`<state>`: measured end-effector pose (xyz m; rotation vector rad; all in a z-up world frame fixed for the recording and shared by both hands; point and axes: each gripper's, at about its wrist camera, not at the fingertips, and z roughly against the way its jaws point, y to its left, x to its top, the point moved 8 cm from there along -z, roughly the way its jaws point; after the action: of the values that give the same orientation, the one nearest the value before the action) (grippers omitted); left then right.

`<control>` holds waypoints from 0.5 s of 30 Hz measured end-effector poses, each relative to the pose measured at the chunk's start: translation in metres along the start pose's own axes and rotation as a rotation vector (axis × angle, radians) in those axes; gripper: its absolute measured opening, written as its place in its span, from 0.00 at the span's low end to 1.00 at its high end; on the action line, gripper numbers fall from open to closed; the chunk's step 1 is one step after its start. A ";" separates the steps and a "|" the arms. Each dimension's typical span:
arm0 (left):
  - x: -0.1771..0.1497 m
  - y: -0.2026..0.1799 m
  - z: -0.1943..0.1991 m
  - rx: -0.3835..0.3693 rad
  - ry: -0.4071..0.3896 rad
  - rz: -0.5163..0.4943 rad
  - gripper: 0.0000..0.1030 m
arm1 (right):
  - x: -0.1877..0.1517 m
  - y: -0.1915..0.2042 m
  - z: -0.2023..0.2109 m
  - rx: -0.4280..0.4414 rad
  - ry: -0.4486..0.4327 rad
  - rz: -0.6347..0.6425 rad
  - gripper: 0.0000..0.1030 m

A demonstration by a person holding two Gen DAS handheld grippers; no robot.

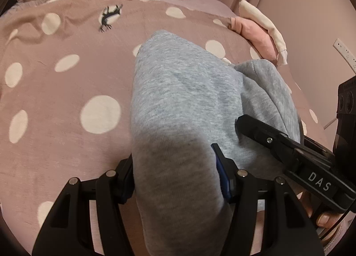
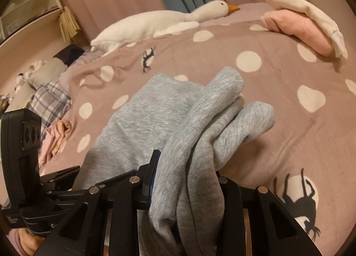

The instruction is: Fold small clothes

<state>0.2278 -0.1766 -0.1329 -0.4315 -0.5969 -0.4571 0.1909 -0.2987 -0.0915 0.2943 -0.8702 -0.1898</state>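
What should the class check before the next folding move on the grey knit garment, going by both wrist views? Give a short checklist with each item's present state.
1. Left gripper clamps the grey knit garment: ok, cloth fills the gap between its fingers.
2. Right gripper clamps the same garment: ok, a bunched fold sits between its fingers.
3. Garment flat and smooth: not ok, its right side is rumpled in thick rolls.
4. Bare room on the pink dotted bedspread beyond the garment: ok.
5. Pink and cream folded stack out of the way: ok, apart at the far right.
6. Near hem aligned: cannot tell, hidden under the grippers.
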 end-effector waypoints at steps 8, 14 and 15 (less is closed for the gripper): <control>-0.014 0.027 0.007 0.048 0.011 0.023 0.58 | -0.008 0.026 -0.013 0.048 0.043 0.038 0.32; -0.030 0.040 -0.004 0.073 0.055 0.044 0.59 | -0.025 0.030 -0.035 0.058 0.127 0.024 0.32; -0.031 0.040 -0.004 0.076 0.052 0.037 0.59 | -0.027 0.028 -0.035 0.058 0.135 0.013 0.32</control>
<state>0.2276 -0.1377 -0.1646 -0.3568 -0.5532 -0.4084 0.2028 -0.2583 -0.1230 0.3512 -0.7446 -0.1309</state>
